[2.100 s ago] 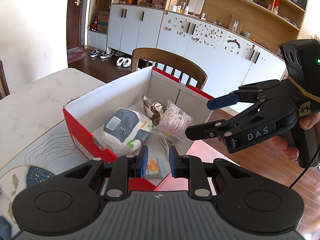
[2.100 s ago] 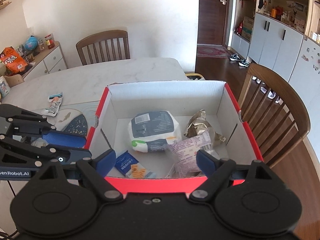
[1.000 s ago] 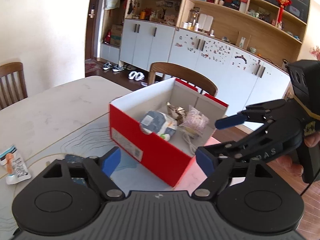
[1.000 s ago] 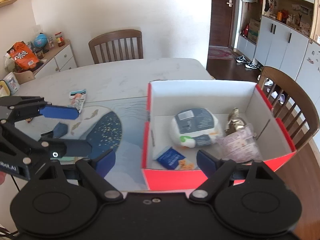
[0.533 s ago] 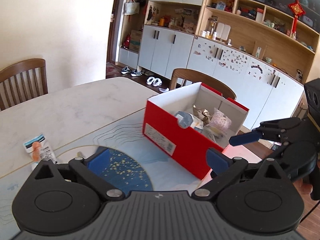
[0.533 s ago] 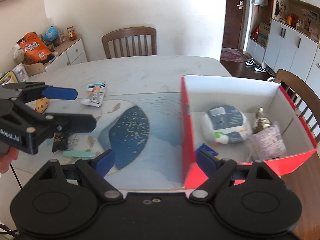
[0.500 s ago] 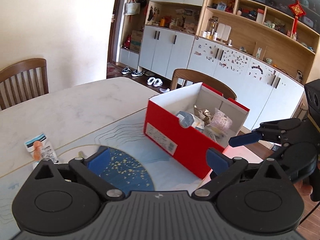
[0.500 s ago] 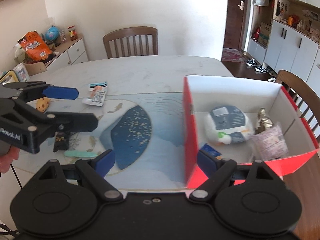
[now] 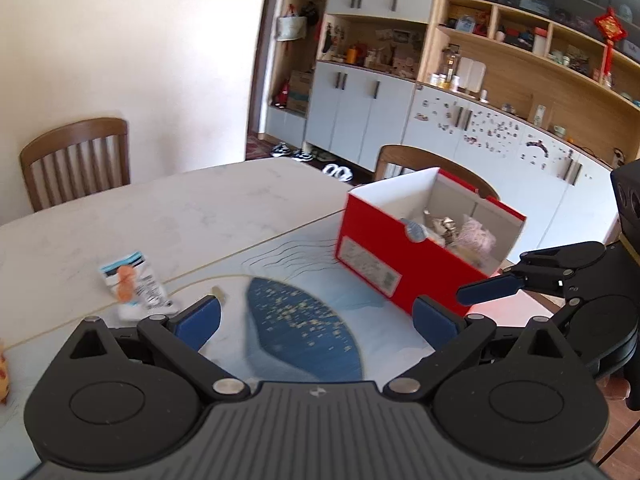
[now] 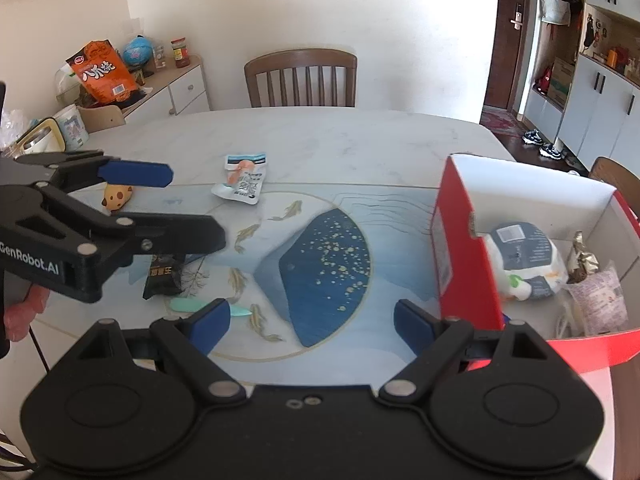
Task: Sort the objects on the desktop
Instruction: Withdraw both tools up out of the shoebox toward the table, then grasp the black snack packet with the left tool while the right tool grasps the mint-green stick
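A red box with white inner walls stands at the table's right end and holds several packets, among them a white and blue bag. Loose on the table are a white snack packet, a yellow spotted toy, a dark packet and a mint-green stick. My left gripper is open and empty above the blue mat; it also shows in the right wrist view. My right gripper is open and empty beside the box.
A round blue fish-pattern mat covers the table's middle. Wooden chairs stand at the far side and another behind the box. A sideboard carries an orange snack bag at the far left.
Both grippers have swung left, away from the box and toward the loose items. The left gripper, nearly shut over the box at first, has opened wide. Nothing was picked up.
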